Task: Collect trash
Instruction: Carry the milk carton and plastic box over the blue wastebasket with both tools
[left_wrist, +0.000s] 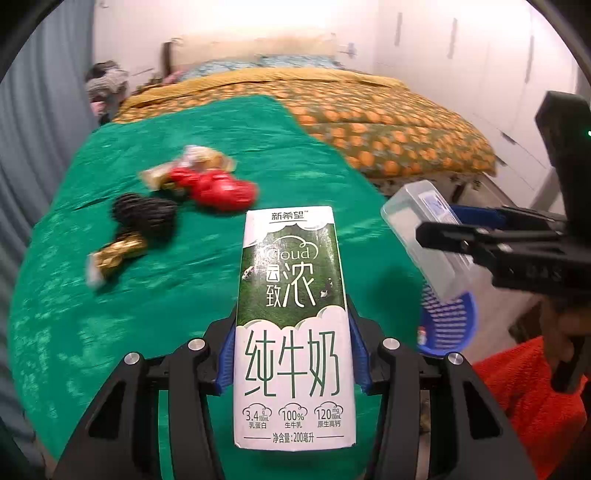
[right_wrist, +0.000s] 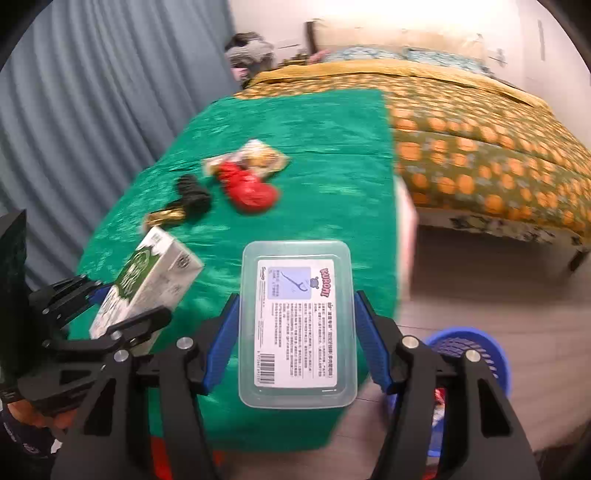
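Left wrist view: your left gripper (left_wrist: 295, 354) has its jaws partly closed, the blue pads pressing both long sides of a milk carton (left_wrist: 293, 325). The carton stands upright between the jaws, printed face toward the camera, lifted above the table (left_wrist: 221, 147), which is covered in green cloth. To the right, your right gripper (left_wrist: 443, 236) clamps a clear plastic box (left_wrist: 424, 236), tilted, over the table's right edge. Below that box a blue basket (left_wrist: 452, 325) sits on the floor; a small item lies inside, too little of it visible to identify. On the table behind the carton lie a red wrapper (left_wrist: 221, 190), a clear wrapper (left_wrist: 195, 158) just behind it, a black crumpled item (left_wrist: 146, 212) and a gold wrapper (left_wrist: 114, 254). A bed (left_wrist: 388, 125) with an orange-patterned cover stands beyond the table.

Right wrist view: your right gripper (right_wrist: 297, 332) has its jaws partly closed on the plastic box (right_wrist: 297, 325), pads against both long sides, labelled lid facing the camera. The box is held above the near right corner of the table (right_wrist: 314, 140). At the left, your left gripper (right_wrist: 110, 310) carries the milk carton (right_wrist: 147, 280), tilted. The blue basket (right_wrist: 476, 350) sits on the floor at lower right, partly hidden behind the gripper arm; something red and white shows inside. The red wrapper (right_wrist: 251, 188), clear wrapper (right_wrist: 255, 157), black item (right_wrist: 192, 194) and gold wrapper (right_wrist: 166, 216) lie on the cloth, well apart from both grippers.
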